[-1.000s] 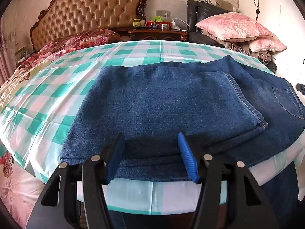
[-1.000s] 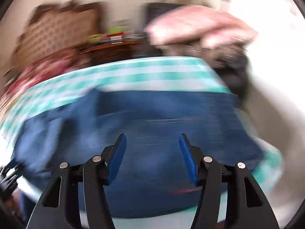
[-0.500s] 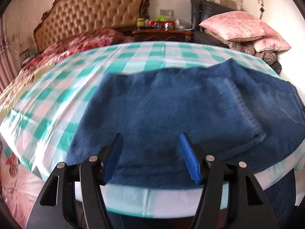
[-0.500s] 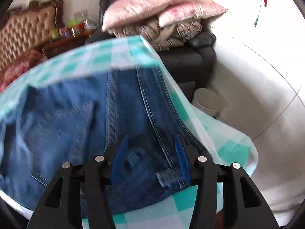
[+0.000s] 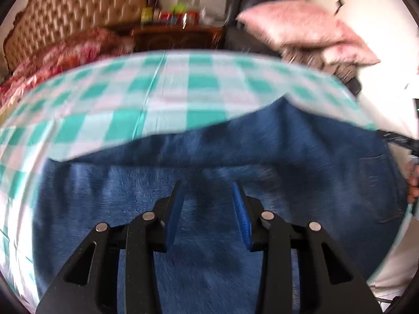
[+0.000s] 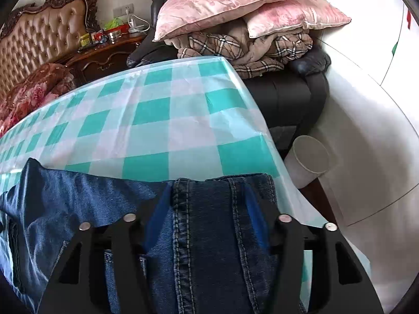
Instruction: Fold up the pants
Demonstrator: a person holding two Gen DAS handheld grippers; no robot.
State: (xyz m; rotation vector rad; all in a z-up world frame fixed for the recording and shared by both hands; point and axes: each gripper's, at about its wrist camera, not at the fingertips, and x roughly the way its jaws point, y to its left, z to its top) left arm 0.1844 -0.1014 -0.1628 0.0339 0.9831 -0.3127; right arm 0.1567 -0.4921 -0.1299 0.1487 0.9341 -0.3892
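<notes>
Checked tablecloth (image 6: 167, 120) in teal and white is covering the table and filling most of both views, with its right edge dropping toward a white bin (image 6: 310, 157) on the floor. Denim pants (image 5: 209, 162) are lying across the near part of that cloth, spreading from the left side to the right edge in the left wrist view, which is blurred. In the right wrist view the pants (image 6: 204, 235) are reaching the near right corner of the table, where a thick seamed band of denim is rising between the blue pads. Behind the table, 2 pink pillows (image 6: 235, 7) are sitting on a pile of plaid bedding, and a tufted headboard (image 6: 39, 49) is standing at the far left.

Over the middle of the pants, the left gripper (image 5: 207, 204) is closing its jaws, with denim below them and nothing visibly pinched. At the corner, the right gripper (image 6: 207, 209) is opening its jaws with the seamed denim band between them; whether the pads are pressing it cannot be told.
</notes>
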